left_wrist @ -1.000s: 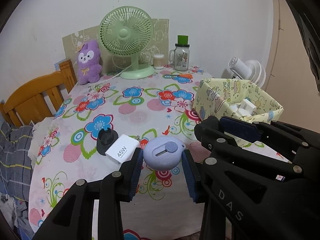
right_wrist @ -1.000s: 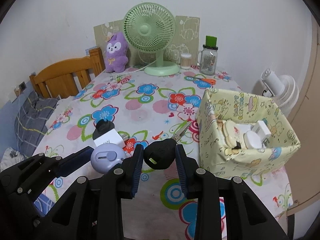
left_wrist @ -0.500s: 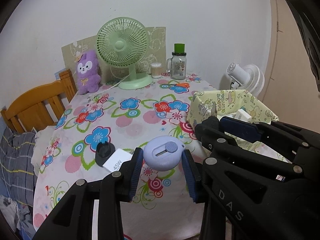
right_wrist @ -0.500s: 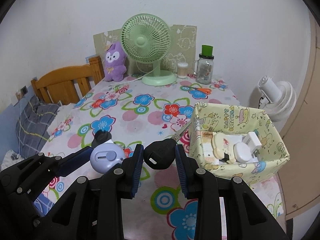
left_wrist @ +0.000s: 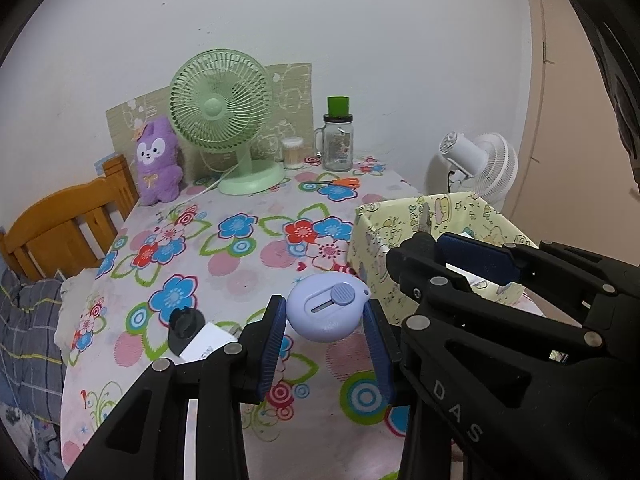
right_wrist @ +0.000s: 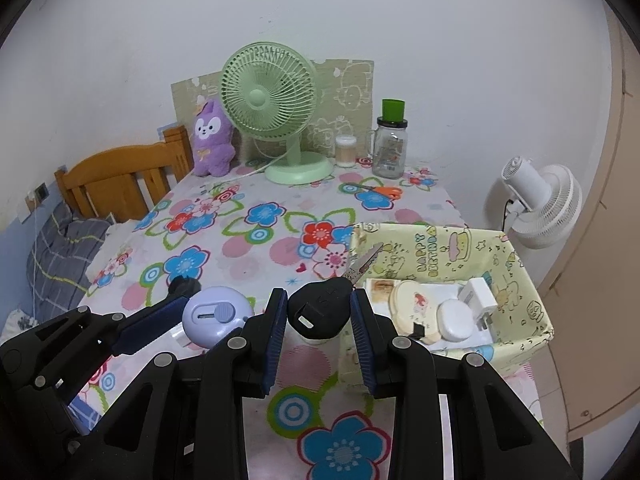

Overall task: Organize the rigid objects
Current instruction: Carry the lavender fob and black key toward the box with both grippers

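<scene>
My left gripper (left_wrist: 325, 322) is shut on a round lilac box cutter (left_wrist: 326, 306), held above the flowered table. My right gripper (right_wrist: 319, 312) is shut on a black-headed key (right_wrist: 320, 312) whose metal blade points up toward the yellow paper box (right_wrist: 532, 280). The lilac cutter (right_wrist: 216, 316) also shows at the left in the right wrist view, and the right gripper's arm crosses the right of the left wrist view. Inside the box lie a white charger (right_wrist: 478, 296), a white round case (right_wrist: 454, 318) and a cream round item (right_wrist: 414, 306). On the cloth sit a black plug adapter (left_wrist: 184, 322) and a white 45W charger (left_wrist: 206, 342).
At the back stand a green desk fan (left_wrist: 222, 116), a purple plush (left_wrist: 156, 160), a glass jar with a green lid (left_wrist: 338, 140), a cotton swab tub (left_wrist: 293, 152) and orange scissors (left_wrist: 340, 182). A wooden chair (left_wrist: 60, 224) is at the left, a white fan (right_wrist: 540, 200) at the right.
Both grippers have pulled back and risen with their objects, so the table and box look farther away and lower. The white charger and black adapter have slid down toward the left gripper's finger.
</scene>
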